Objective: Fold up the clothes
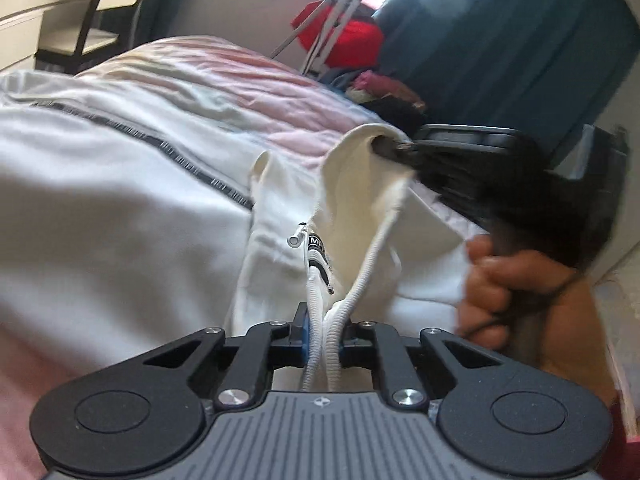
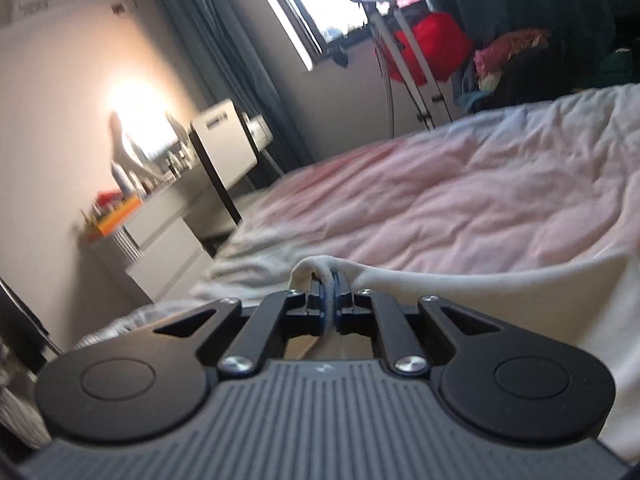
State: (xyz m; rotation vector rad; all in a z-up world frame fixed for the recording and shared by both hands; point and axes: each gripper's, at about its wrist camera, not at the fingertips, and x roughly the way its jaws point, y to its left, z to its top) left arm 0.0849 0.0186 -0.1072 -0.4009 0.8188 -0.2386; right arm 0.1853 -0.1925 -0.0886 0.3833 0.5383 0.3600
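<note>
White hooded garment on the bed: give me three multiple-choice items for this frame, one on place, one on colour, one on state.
1. Where does the right gripper hold the white hooded garment?
A. at the hood's edge
B. at a sleeve cuff
C. at the bottom hem

2. What colour is the bedcover under the garment?
A. dark green
B. pale pink
C. black

3. What is the left gripper doing?
A. hanging open above the bed
B. shut on the drawcords
C. shut on the zipper pull

Answers:
1 A: in the left wrist view its fingers pinch the rim of the hood, raised off the bed.
2 B: both views show a pale pink quilted cover.
3 B: the two white drawcords run between its closed fingers; the right gripper is likewise shut on fabric.
</note>
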